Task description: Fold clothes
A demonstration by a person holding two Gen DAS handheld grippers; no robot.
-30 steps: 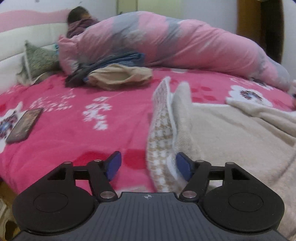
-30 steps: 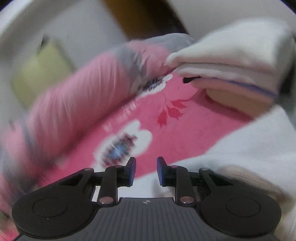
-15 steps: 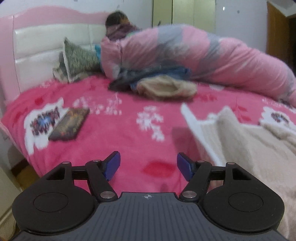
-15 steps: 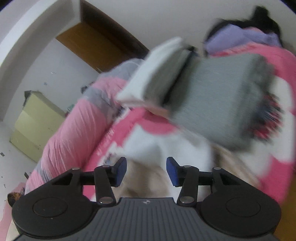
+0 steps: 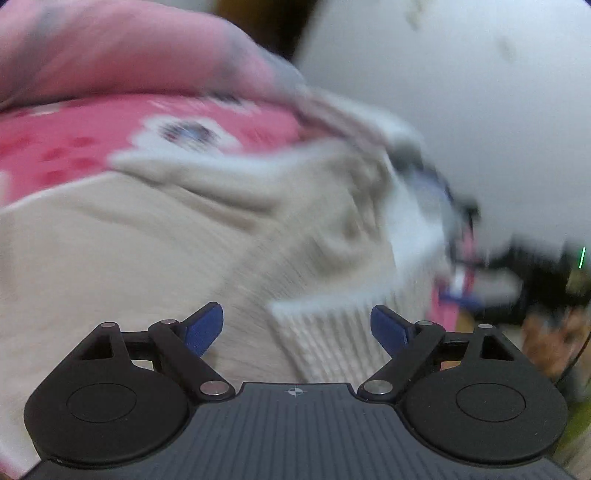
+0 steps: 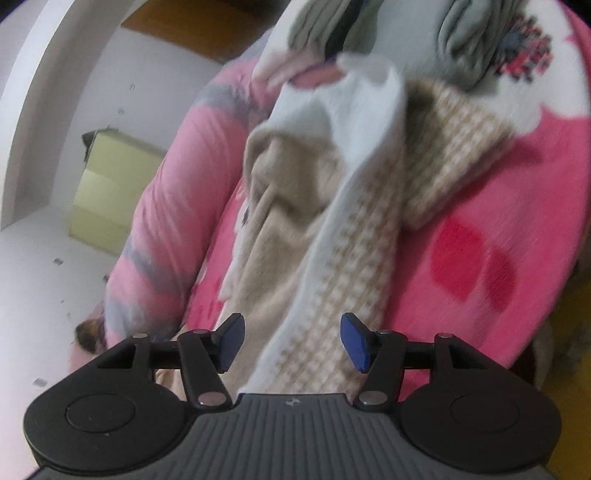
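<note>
Both hands have swung in on the beige sweater [image 6: 280, 206], which lies spread on the pink floral bedspread [image 6: 480, 229]. A second ago the left gripper [image 5: 296, 326] looked across the open bed and the right gripper [image 6: 291, 341] was narrowly parted over bare bedspread; now each sits over a knit edge, so I judge a fresh fold is about to be picked up. The left jaws are opening, with the ribbed hem [image 5: 332, 332] lying between the blue pads but not pinched; the right jaws are opening too, the white-and-beige checked band [image 6: 351, 266] between them, unpinched. Counting: one sweater being worked, two grippers, one rolled pink-and-grey quilt [image 6: 166, 206] beyond the sweater, and one stack of folded grey and white clothes [image 6: 369, 33] just past the sweater's far end.
</note>
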